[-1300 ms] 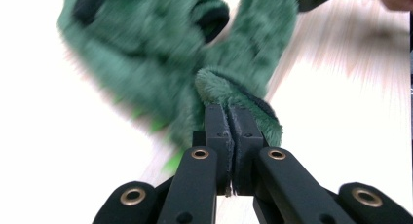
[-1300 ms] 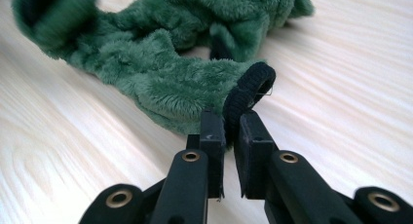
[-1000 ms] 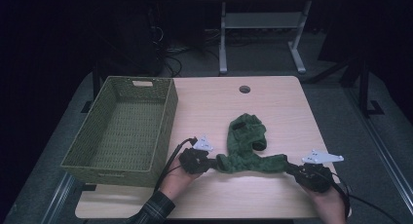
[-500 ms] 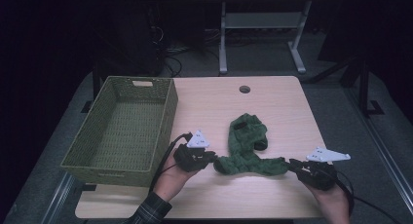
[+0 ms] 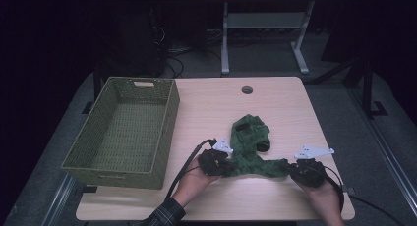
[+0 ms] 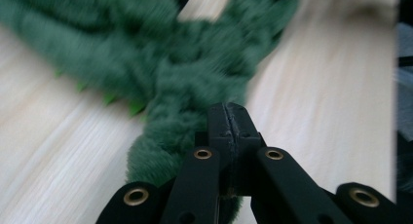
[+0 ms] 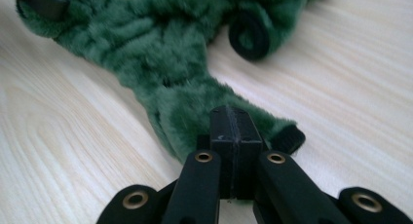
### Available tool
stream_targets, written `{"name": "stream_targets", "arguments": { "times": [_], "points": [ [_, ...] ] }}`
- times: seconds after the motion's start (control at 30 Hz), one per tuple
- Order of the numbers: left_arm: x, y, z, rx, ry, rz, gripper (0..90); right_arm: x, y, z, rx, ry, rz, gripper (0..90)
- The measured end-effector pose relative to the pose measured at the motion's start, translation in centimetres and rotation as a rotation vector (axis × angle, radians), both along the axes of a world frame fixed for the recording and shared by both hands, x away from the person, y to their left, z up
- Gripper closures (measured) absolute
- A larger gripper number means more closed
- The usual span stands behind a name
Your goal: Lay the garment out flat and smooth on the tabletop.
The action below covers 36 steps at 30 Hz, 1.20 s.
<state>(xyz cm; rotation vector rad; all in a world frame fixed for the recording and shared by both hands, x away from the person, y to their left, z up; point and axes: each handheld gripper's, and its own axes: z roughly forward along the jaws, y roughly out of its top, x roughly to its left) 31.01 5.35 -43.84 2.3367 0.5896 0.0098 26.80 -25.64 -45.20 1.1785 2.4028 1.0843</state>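
On the tabletop (image 5: pixel 275 103) lies one green plush garment (image 5: pixel 252 148), stretched between two tongs: the left tongs (image 5: pixel 222 164) are clamped on one end, the right tongs (image 5: pixel 294 169) clamped on the other. One green woven basket (image 5: pixel 123 132) stands just beside it, left.

No readable text, label or number anywhere; the dim high view may hide some.
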Motion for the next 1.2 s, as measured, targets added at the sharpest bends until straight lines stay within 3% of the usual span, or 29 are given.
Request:
{"name": "stream_targets", "arguments": {
  "times": [0.13, 0.27, 0.33, 0.57, 0.73, 0.9, 1.03, 1.1, 1.2],
  "points": [
    [0.3, 1.1, -0.8, 0.044, 0.010, 0.019, 89.8, 0.2, -0.2, -0.7, -0.026, 0.033, -0.006, 89.7],
    [0.7, 2.3, -0.9, 0.124, -0.029, 0.058, 89.8, 0.3, 0.1, -1.2, -0.077, 0.043, 0.003, 89.7],
    [1.0, 2.8, -1.2, 0.100, 0.010, 0.068, 89.8, 0.3, 0.2, -1.3, -0.093, 0.040, 0.010, 89.7],
    [0.9, 3.1, -1.4, 0.109, 0.034, 0.053, 89.9, 0.0, 0.2, -1.3, -0.086, 0.054, 0.003, 89.9],
    [0.3, 4.0, -1.3, 0.105, 0.059, 0.044, 89.9, -0.9, 0.1, -1.2, -0.087, 0.066, 0.024, 90.0],
    [-1.4, 5.1, -1.3, 0.103, 0.083, 0.022, 89.9, -2.8, 0.6, -1.1, -0.093, 0.071, 0.046, 90.0],
    [-2.9, 5.8, -1.4, 0.079, 0.090, 0.016, 89.8, -3.7, 1.0, -1.1, -0.095, 0.070, 0.061, 90.0],
    [-3.0, 5.9, -1.4, 0.076, 0.090, 0.010, 89.7, -3.8, 1.1, -1.0, -0.101, 0.072, 0.065, 89.9],
    [-2.7, 5.7, -0.7, 0.034, 0.100, 0.013, 82.5, -3.7, 1.3, -0.6, -0.091, 0.061, 0.065, 87.0]
  ]
}}
